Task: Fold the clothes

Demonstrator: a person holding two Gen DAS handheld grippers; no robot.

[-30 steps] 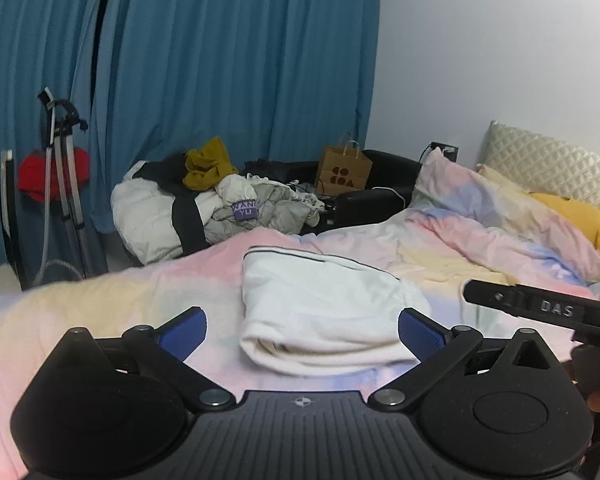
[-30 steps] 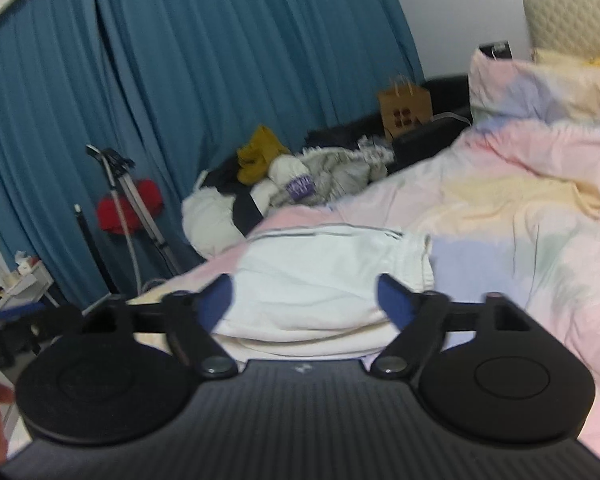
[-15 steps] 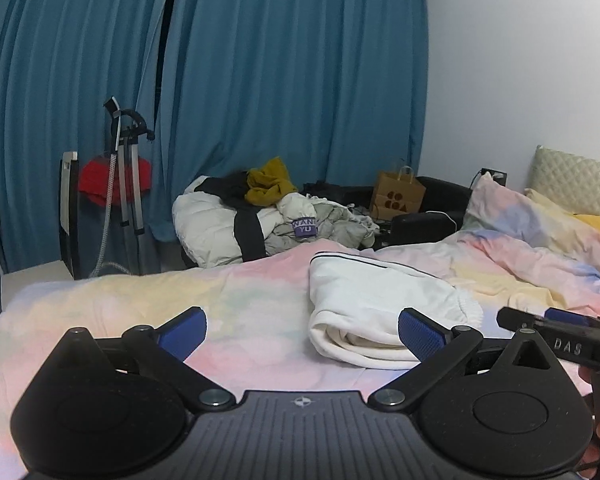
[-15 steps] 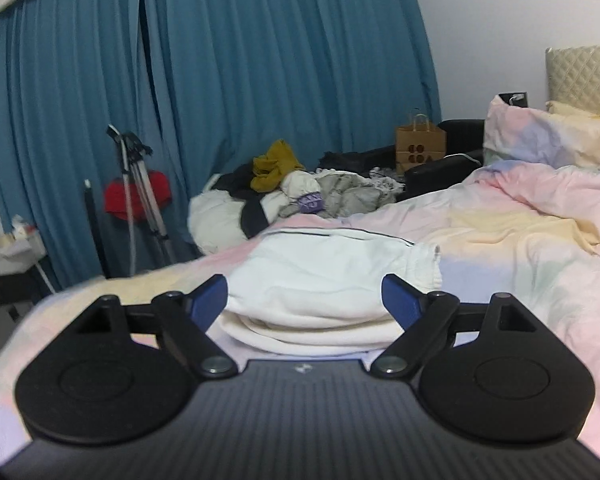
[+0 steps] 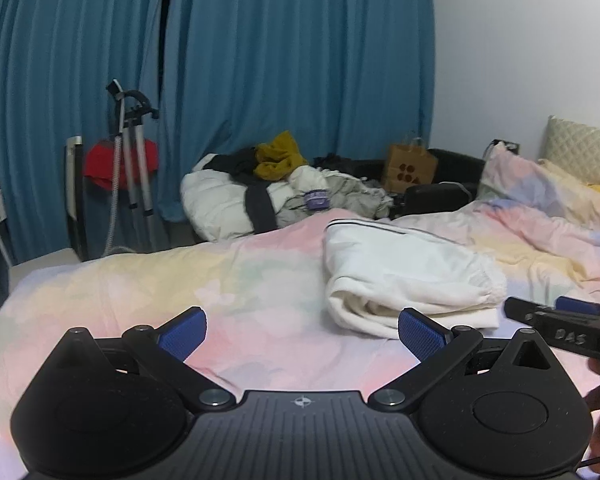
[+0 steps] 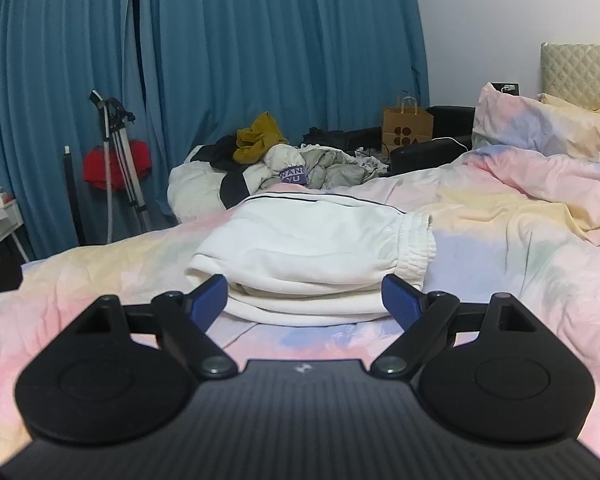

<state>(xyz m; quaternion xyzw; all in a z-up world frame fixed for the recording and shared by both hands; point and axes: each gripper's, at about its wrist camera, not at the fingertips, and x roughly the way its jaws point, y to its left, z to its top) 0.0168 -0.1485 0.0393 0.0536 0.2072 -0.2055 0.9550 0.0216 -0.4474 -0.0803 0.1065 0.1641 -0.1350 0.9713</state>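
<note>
A white garment [image 5: 404, 276] lies folded in a thick stack on the pastel bed cover [image 5: 180, 280]; it has a thin dark stripe along its far edge and an elastic hem at the right. My left gripper [image 5: 302, 330] hovers open over bare cover, left of and in front of the stack, holding nothing. In the right wrist view the same garment [image 6: 312, 256] sits straight ahead. My right gripper [image 6: 305, 298] is open just in front of its near edge, fingers wide apart and empty. The right gripper [image 5: 568, 326] also shows at the left view's right edge, with a hand below it.
A heap of unfolded clothes [image 6: 268, 164], white, grey, black and mustard, lies beyond the bed's far edge. A brown paper bag [image 6: 407, 130], black cases, a garment steamer stand [image 5: 130, 168] with red cloth, blue curtains, pillows [image 6: 540, 120] and headboard stand around.
Both grippers have drawn back and levelled, so the folded garment sits farther off and more of the room shows. In the left view it has shifted right. Both stayed open.
</note>
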